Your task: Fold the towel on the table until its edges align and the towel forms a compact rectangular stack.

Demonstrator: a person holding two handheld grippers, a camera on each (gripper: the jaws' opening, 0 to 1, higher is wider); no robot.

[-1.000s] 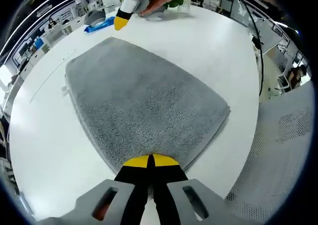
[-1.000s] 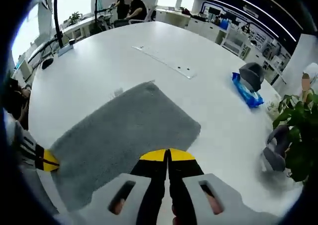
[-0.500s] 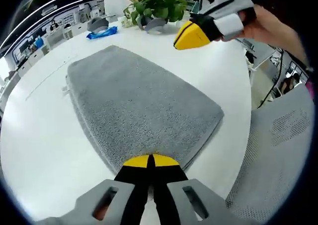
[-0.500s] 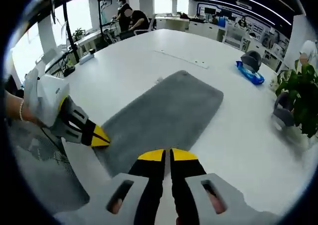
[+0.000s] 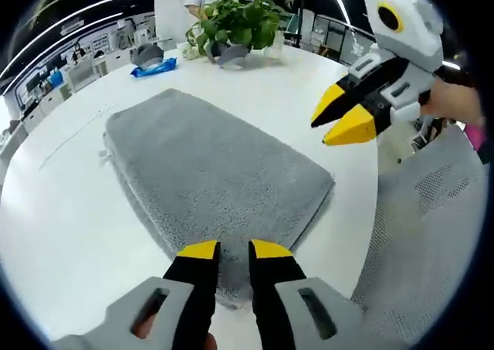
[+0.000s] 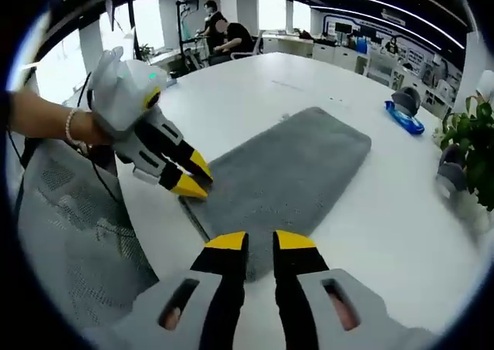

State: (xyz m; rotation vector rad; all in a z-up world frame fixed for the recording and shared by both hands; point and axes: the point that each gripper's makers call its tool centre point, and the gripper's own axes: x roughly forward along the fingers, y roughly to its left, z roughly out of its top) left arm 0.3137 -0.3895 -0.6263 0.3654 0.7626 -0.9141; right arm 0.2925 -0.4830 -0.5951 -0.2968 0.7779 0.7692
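My left gripper [image 5: 231, 249] has its yellow-tipped jaws a little apart with nothing between them, hovering over the near short edge of the grey towel [image 5: 208, 172]. My right gripper [image 6: 259, 240] is likewise slightly parted and holds nothing, poised above the towel's near end. The left gripper view shows the right gripper off to the right of the towel, above the table edge, jaws parted; the right gripper view shows the left gripper at the towel's near left corner, tips close to the fabric, though I cannot tell if they touch. The towel lies flat and folded on the white table [image 5: 54, 211], layered edges visible along its side, its long axis running away from me toward the far side. Beyond it in the left gripper view sits a potted plant [image 5: 235, 22] and a blue packet [image 5: 153, 69]; a grey mesh chair [image 6: 77, 234] stands near me.
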